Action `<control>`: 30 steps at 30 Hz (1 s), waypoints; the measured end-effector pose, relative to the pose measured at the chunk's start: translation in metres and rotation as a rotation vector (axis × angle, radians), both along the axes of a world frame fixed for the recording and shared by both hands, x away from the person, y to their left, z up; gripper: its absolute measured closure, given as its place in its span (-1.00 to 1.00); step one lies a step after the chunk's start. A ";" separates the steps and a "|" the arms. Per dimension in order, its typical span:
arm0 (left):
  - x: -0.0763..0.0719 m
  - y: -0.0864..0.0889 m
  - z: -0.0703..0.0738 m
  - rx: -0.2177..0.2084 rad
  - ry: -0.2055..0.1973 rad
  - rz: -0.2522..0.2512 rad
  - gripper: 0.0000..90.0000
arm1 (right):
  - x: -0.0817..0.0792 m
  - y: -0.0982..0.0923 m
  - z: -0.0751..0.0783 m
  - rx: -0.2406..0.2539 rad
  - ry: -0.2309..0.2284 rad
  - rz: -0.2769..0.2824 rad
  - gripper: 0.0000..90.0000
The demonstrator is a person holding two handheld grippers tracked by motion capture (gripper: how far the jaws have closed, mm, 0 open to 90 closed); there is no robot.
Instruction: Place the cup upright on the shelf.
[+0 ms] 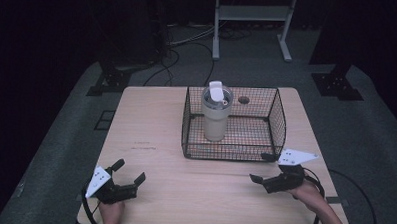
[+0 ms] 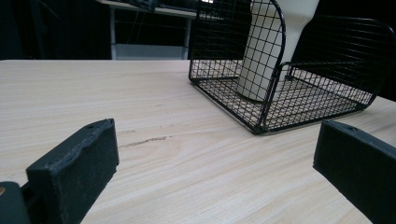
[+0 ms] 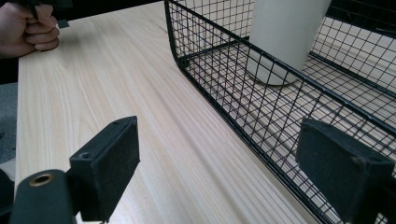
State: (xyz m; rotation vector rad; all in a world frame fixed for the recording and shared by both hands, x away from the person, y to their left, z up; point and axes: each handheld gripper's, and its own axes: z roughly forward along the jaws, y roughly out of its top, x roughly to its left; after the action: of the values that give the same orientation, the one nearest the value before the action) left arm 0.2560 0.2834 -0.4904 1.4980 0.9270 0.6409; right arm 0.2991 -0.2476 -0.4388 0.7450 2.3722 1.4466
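We held the left gripper [image 1: 130, 171] and right gripper [image 1: 262, 168] wide open and empty near the table's [image 1: 151, 125] front edge; the tumbler [image 1: 216, 114] stood upright inside the wire basket [image 1: 276, 125].

A cream tumbler [image 1: 216, 115] with a white lid, black wire-grid basket [image 1: 276, 114], pale wood-grain table [image 1: 151, 125].

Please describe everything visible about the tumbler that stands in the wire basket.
The tumbler is tall, cream-coloured and narrower toward its base. Its dark-rimmed lid carries a white flip tab. It stands upright on the floor of the black wire basket, left of the middle, apart from the walls. Neither gripper touches it. Its material cannot be told.
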 end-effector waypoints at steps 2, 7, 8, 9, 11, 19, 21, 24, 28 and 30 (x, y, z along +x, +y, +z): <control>0.000 0.000 0.000 0.002 0.000 -0.001 -1.00 | -0.001 -0.002 -0.002 0.005 -0.002 -0.004 -0.71; 0.000 0.000 0.000 0.006 0.000 0.000 -1.00 | -0.004 -0.008 -0.006 0.018 0.000 -0.021 -0.71; 0.000 0.000 0.000 0.007 0.000 0.000 -1.00 | -0.005 -0.009 -0.007 0.021 -0.001 -0.023 -0.71; 0.000 0.000 0.000 0.010 -0.001 -0.001 -1.00 | -0.006 -0.010 -0.008 0.020 0.000 -0.026 -0.71; 0.000 0.000 0.000 0.010 0.000 -0.001 -1.00 | -0.007 -0.012 -0.010 0.022 0.000 -0.033 -0.71; 0.000 -0.001 0.000 0.012 0.001 0.001 -1.00 | -0.012 -0.019 -0.021 0.031 0.008 -0.061 -0.71; 0.000 -0.001 0.000 0.012 0.002 0.001 -1.00 | -0.013 -0.021 -0.023 0.038 0.012 -0.067 -0.71; 0.000 -0.001 0.000 0.013 0.002 0.002 -1.00 | -0.015 -0.024 -0.026 0.044 0.017 -0.078 -0.71; 0.000 -0.002 0.000 0.015 0.002 0.003 -1.00 | -0.018 -0.028 -0.030 0.043 0.015 -0.094 -0.71; 0.000 -0.002 0.000 0.015 0.002 0.003 -1.00 | -0.020 -0.030 -0.032 0.051 0.008 -0.101 -0.71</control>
State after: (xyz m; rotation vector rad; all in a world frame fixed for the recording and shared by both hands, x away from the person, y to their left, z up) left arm 0.2559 0.2818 -0.4904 1.5106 0.9279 0.6497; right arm 0.2792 -0.2773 -0.4709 0.8719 2.2762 1.4694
